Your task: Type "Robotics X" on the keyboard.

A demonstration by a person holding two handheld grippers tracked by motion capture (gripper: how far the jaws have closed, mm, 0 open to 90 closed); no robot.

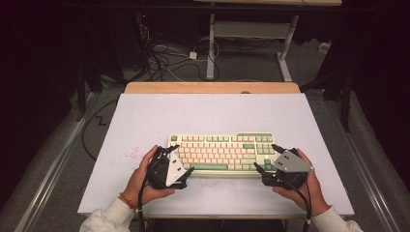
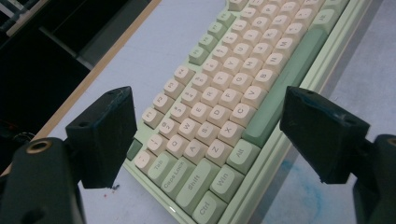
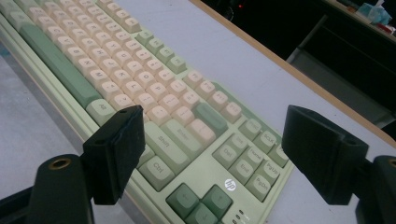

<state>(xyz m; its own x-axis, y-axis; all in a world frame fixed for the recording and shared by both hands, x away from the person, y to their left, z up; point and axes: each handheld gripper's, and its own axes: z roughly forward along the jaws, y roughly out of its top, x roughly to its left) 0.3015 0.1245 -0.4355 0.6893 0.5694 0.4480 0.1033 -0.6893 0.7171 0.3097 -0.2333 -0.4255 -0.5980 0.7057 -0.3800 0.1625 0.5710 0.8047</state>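
**Grippers flanked the keyboard's two ends**

The green-and-cream keyboard [image 1: 222, 152] lay flat near the front middle of the white table [image 1: 145, 121]. The left gripper [image 1: 181, 159] sat at its left end, jaws spread wide around the Ctrl corner. The right gripper [image 1: 267, 157] stood at the right end, jaws equally parted, gripping nothing.

The left black two-jaw gripper [image 1: 177, 162] carries a white three-cornered plate, and the right black two-jaw gripper [image 1: 268, 158] a grey one with small dark screws. Each has blocky matte black jaws on rounded arms with a brass-ringed hole. A black cable trails from each. The person wears off-white fleecy sleeves [image 1: 104, 220] and what seems an orange wristband [image 1: 127, 201].
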